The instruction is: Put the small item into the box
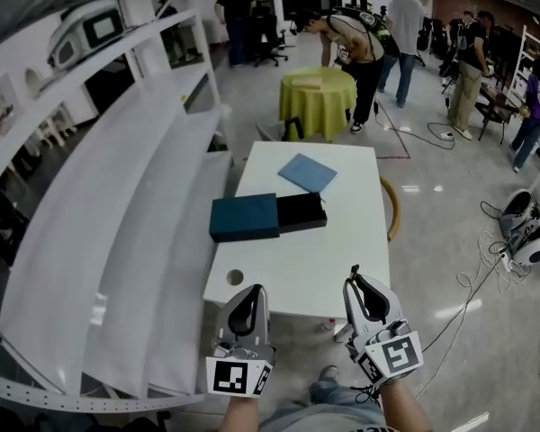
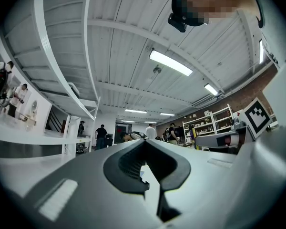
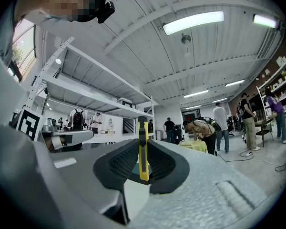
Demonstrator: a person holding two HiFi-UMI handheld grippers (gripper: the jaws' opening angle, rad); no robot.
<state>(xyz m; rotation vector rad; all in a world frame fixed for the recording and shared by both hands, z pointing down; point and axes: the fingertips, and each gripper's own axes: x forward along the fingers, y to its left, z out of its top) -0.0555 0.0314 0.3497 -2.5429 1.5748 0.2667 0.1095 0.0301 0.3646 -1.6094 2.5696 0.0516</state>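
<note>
Right gripper (image 1: 367,288) clamped on yellow utility knife (image 3: 143,149), above near edge of table (image 1: 297,268). Left gripper (image 1: 246,309) jaws together, empty. Teal box (image 1: 244,217) mid-table, well apart from knife, black tray (image 1: 301,211) sticking out. Item in grasp; carry and release into box not yet done.

I read the head view as looking from above, forward and steeply down onto the white table (image 1: 297,268). The left gripper (image 1: 248,293) and right gripper (image 1: 358,282) sit close beneath it at the bottom edge.

Each gripper view rides just behind its own jaws, which fill the lower frame. Both tilt upward toward the ceiling lights (image 2: 170,63) and the far end of the room.

In the right gripper view, the yellow cutter (image 3: 143,151) stands very near the lens.

That view shares the white shelving (image 1: 117,241) and the yellow-covered round table (image 3: 194,146) with the head view.
</note>
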